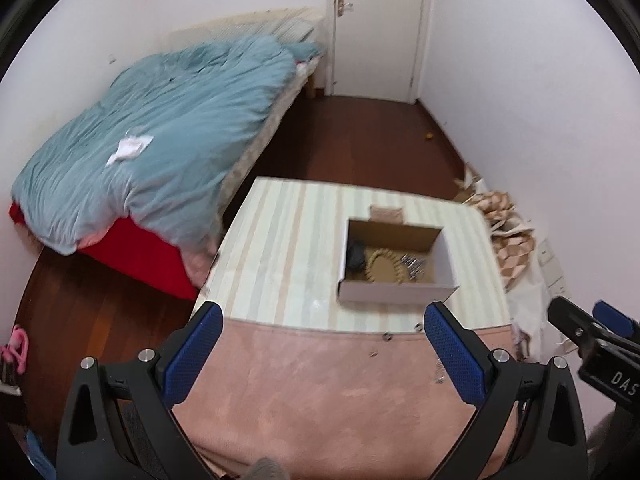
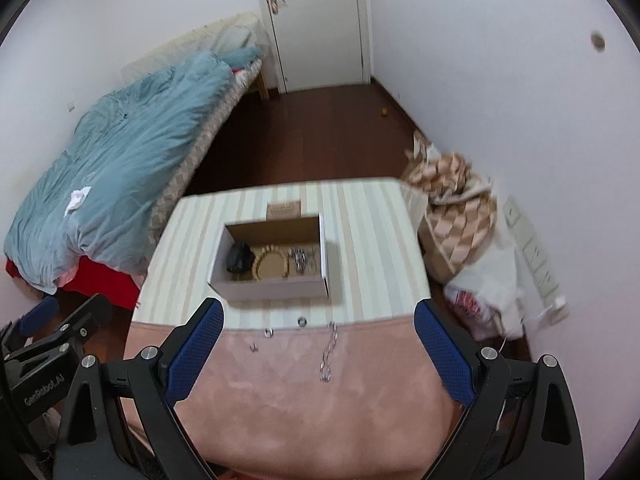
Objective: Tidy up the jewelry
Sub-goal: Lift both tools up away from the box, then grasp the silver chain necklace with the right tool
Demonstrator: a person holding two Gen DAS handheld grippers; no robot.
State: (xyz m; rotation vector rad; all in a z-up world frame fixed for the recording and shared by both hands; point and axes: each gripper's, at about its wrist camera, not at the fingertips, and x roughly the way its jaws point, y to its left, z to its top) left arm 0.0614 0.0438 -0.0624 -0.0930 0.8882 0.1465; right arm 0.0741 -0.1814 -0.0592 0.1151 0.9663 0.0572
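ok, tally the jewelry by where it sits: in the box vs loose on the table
In the cardboard box: 3 (dark piece, beaded bracelet, silver pile)
Loose on the table: 4 (silver chain, two rings, one tiny piece)
Total: 7

"GenRobot.AI" is printed in white on the black body of the left gripper point(image 2: 60, 332), seen at eight o'clock in the right wrist view. In the left wrist view, at four o'clock, the right gripper point(image 1: 592, 328) body shows white letters "DAS", cut off at the frame edge.
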